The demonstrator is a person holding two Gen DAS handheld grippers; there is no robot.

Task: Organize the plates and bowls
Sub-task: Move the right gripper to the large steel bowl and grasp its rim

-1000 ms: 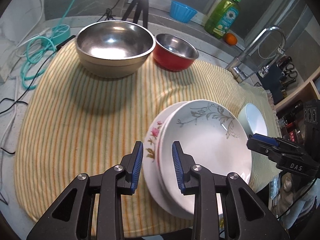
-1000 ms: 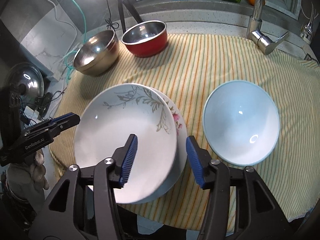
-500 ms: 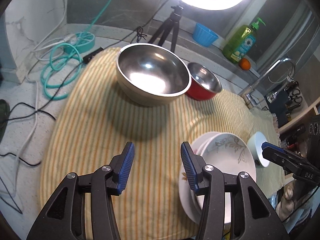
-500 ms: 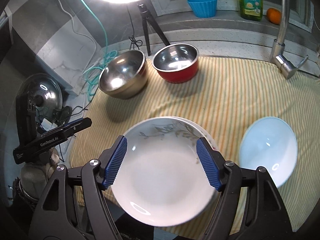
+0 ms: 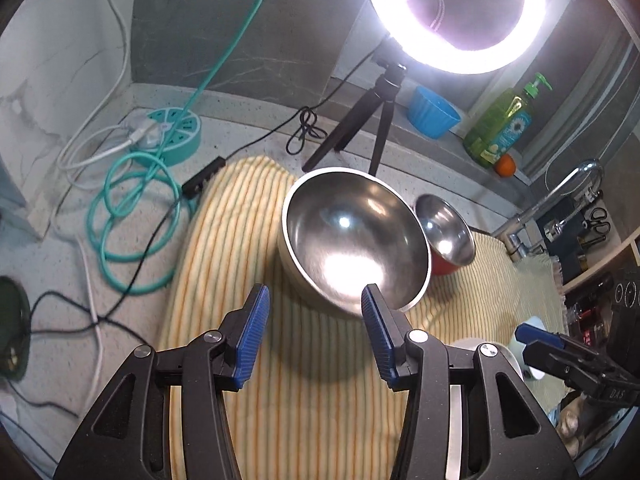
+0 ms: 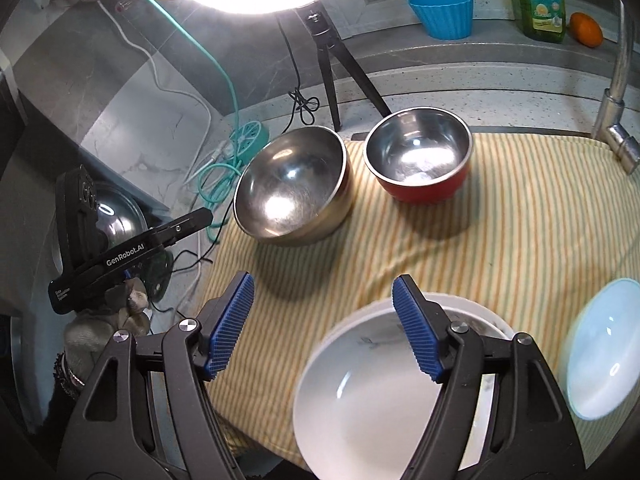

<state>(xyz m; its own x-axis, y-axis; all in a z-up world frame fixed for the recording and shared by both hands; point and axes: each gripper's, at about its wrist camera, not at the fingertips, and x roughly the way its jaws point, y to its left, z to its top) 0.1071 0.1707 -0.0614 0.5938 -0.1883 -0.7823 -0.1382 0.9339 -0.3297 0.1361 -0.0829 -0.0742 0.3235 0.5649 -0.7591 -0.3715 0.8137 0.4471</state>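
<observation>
A large steel bowl (image 5: 354, 236) (image 6: 290, 190) and a red bowl with a steel inside (image 5: 446, 232) (image 6: 418, 160) stand at the back of the striped cloth (image 5: 320, 400) (image 6: 520, 240). Stacked white plates (image 6: 380, 400) lie at the cloth's front edge, with a pale blue bowl (image 6: 604, 352) to their right. My left gripper (image 5: 314, 336) is open and empty, above the cloth in front of the steel bowl. My right gripper (image 6: 324, 328) is open and empty, above the plates' left rim.
A ring light on a tripod (image 5: 454, 12) stands behind the bowls. A teal cable coil and power hub (image 5: 132, 208) lie left of the cloth. A tap (image 6: 618, 120), soap bottle (image 6: 540, 0), blue cup (image 6: 442, 14) and orange (image 6: 586, 28) are at the back right.
Both grippers have opened wider and drawn back and up from the plates. The left view has swung from the plates towards the steel bowl.
</observation>
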